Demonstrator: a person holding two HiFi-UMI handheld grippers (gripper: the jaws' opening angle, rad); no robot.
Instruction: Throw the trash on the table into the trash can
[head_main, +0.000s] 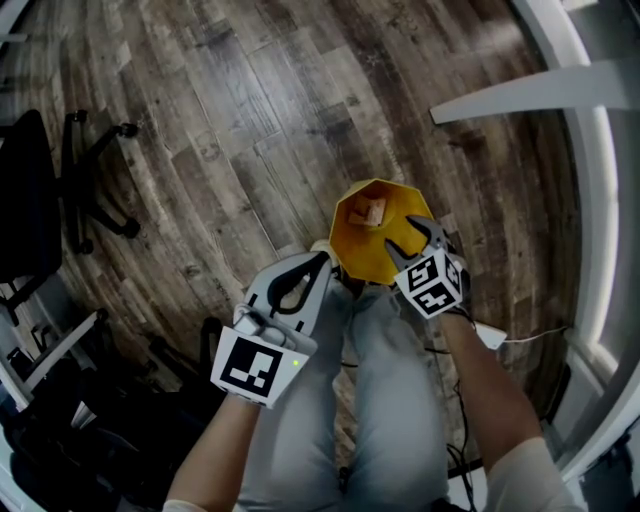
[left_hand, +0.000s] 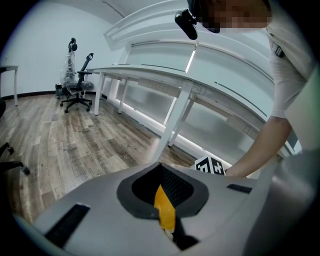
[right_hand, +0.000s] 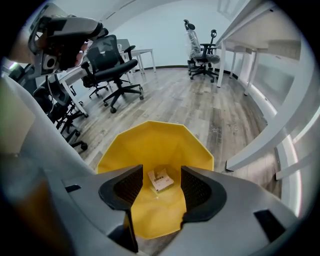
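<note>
The yellow trash can (head_main: 375, 250) stands on the wood floor just ahead of the person's knees. A crumpled paper scrap (head_main: 368, 212) lies at its bottom. My right gripper (head_main: 405, 238) hangs over the can's near right rim, tilted steeply down, open and with nothing in it. In the right gripper view the can (right_hand: 150, 145) fills the middle and the scrap (right_hand: 160, 180) shows down between the spread jaws of the gripper (right_hand: 161, 192). My left gripper (head_main: 325, 258) sits at the can's near left edge, tips together and shut. The left gripper (left_hand: 161, 187) shows only a yellow sliver of can (left_hand: 165, 210) through its gap.
Black office chairs (head_main: 90, 180) stand to the left on the floor. A white desk (head_main: 540, 90) curves along the right side, its leg (right_hand: 270, 135) close to the can. The person's jeans-clad legs (head_main: 390, 400) are below the grippers. A white cable (head_main: 520, 340) trails at the right.
</note>
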